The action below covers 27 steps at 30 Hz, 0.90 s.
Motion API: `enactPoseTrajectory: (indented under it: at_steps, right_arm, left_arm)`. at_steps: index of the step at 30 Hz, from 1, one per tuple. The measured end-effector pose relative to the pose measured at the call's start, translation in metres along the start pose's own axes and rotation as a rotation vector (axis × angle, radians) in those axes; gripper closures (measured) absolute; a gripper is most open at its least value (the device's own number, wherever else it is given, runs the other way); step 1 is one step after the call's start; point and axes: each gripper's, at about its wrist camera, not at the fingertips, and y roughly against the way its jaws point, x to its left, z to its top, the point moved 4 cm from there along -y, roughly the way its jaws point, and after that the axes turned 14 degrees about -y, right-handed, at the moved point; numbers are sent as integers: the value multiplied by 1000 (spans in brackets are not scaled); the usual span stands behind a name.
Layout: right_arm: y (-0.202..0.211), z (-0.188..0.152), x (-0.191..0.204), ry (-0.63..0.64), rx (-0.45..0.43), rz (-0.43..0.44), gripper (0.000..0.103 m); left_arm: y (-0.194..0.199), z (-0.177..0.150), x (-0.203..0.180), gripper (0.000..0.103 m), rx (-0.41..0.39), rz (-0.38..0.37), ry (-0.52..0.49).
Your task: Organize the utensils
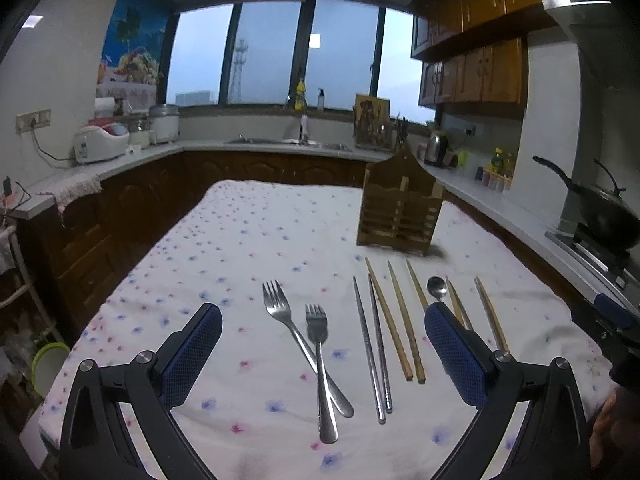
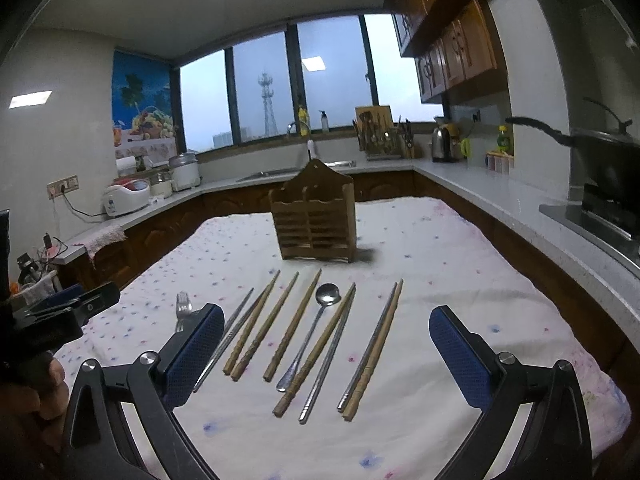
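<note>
Blue-padded fingers of both grippers (left [image 1: 323, 354], right [image 2: 326, 354]) spread wide, holding nothing; right pad hides forks [image 2: 183, 307].

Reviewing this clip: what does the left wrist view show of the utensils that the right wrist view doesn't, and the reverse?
Only the left wrist view shows both forks whole, crossed at the handles; the right wrist view catches just one fork's tines. Only the right wrist view shows the spoon full length, plus the rightmost chopsticks end to end. Both show the wooden holder upright on the floral cloth, chopsticks lying in front of it, and both the left gripper and right gripper open, holding nothing.
</note>
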Motion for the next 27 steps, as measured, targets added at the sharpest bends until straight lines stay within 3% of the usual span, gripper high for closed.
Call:
enactPoseTrajectory:
  at_steps: [9,12,15,23,27]
  right_arm:
    - [-30,21,-14,-7,22,-27,1]
    - [-41,29,-16,-28,37,-27,6]
    - [-56,34,-18,-61,85,-23,17]
    - [-114,28,-26,-117,281,-33,65]
    - [-146,16,-31,-136,403,-50,75]
  left_arm:
    - [-35,22,10,2,97,-52,9]
    - [-48,32,13,5,125,-70,13]
    - [-65,41,15,8,152,-91,21]
    - [-116,62,25,27,261,-160,46]
    - [-146,70,20,33,327,-197,31]
